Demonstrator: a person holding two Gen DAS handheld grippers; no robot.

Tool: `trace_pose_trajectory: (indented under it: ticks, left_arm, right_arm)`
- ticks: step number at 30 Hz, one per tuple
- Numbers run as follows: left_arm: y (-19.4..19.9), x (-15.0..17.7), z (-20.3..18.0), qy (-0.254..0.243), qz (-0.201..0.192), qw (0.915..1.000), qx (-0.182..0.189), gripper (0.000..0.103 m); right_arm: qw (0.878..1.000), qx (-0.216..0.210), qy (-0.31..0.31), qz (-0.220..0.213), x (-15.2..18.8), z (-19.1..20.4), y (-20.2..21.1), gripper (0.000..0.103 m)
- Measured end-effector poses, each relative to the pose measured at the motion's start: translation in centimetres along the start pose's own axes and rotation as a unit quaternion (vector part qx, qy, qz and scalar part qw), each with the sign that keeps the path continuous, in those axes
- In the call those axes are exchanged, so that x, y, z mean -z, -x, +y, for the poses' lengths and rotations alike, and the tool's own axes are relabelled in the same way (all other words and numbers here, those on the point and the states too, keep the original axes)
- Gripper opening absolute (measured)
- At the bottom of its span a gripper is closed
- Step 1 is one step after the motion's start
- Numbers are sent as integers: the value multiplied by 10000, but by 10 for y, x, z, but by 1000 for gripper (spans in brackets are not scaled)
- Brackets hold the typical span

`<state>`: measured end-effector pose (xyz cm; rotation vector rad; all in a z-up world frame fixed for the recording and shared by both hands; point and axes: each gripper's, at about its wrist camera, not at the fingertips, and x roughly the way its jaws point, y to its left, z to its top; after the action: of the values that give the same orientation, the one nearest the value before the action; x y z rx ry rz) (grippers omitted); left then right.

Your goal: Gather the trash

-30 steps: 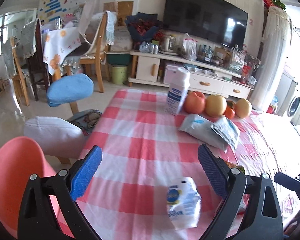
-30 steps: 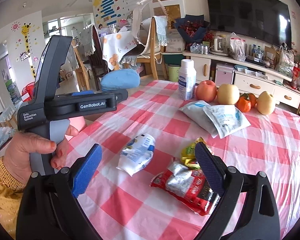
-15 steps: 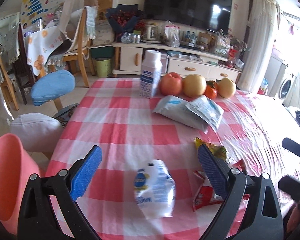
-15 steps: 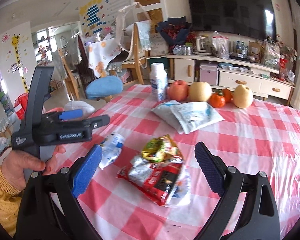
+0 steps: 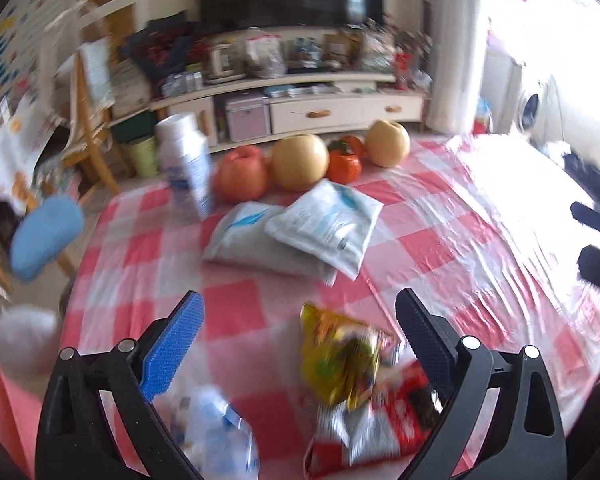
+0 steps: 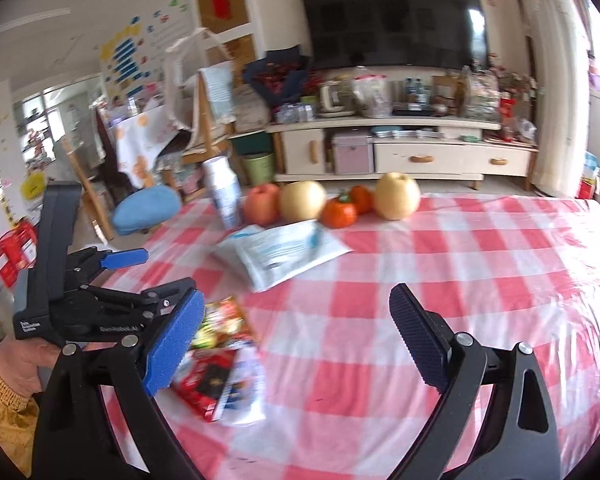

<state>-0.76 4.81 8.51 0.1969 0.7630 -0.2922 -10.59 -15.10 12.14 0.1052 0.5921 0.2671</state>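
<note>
I hold the left tongs [image 5: 298,344] wide open above the near edge of the counter with the red-and-white checked plastic cloth [image 5: 440,248]. The crumpled yellow and red snack wrappers [image 5: 352,376] lie between the fingers, and the crushed clear plastic bottle with a blue label [image 5: 216,428] lies just beside the blue pad. The picture is blurred, so I should slow down first, lower straight over the yellow wrapper and pinch its raised fold. The right tongs [image 6: 296,332] are open also and hold nothing; they should wait to the side.
</note>
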Motion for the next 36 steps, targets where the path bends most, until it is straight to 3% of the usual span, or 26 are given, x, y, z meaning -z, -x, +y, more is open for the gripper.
trace_pose_trajectory:
  ticks: [4,11,17,20,23,26,31,34,36]
  left_arm:
    - [-35,-29,-26,-719,291,9964,329,95]
    - [-100,-55,-48,-1768,1026,9788,117,95]
    - [-145,-63,-46,-1942,1451,9701,-120,95]
    - [-158,-65,-43,-1768,1539,9721,-77,96]
    - [-158,-67,-39,-1360,1505,9785,383,89]
    - [-154,-63,-48,-1299,1488,9789,515,85]
    - [-136,-44,-86,-1556,1664,9652,1286,80]
    - [-114,-28,-116,-1815,1604,9549,1715,80]
    - [-99,-23,-121,-1741,1521,9529,1965,81]
  right_arm:
    - [9993,224,-292,-29,-6,-31,-3,94]
    - [9917,10,-1272,202,-3,-80,-19,94]
    - [9888,-216,-1460,227,-6,-85,-22,94]
    - [9880,-274,-1498,238,-7,-86,-23,94]
    - [9872,-311,-1541,252,-8,-88,-24,94]
    - [9867,-280,-1586,236,-8,-92,-23,94]
    - [9858,-141,-1655,229,-7,-99,-21,94]
    - [9859,31,-1653,268,-7,-104,-23,94]
    - [9855,149,-1662,310,-7,-107,-25,94]
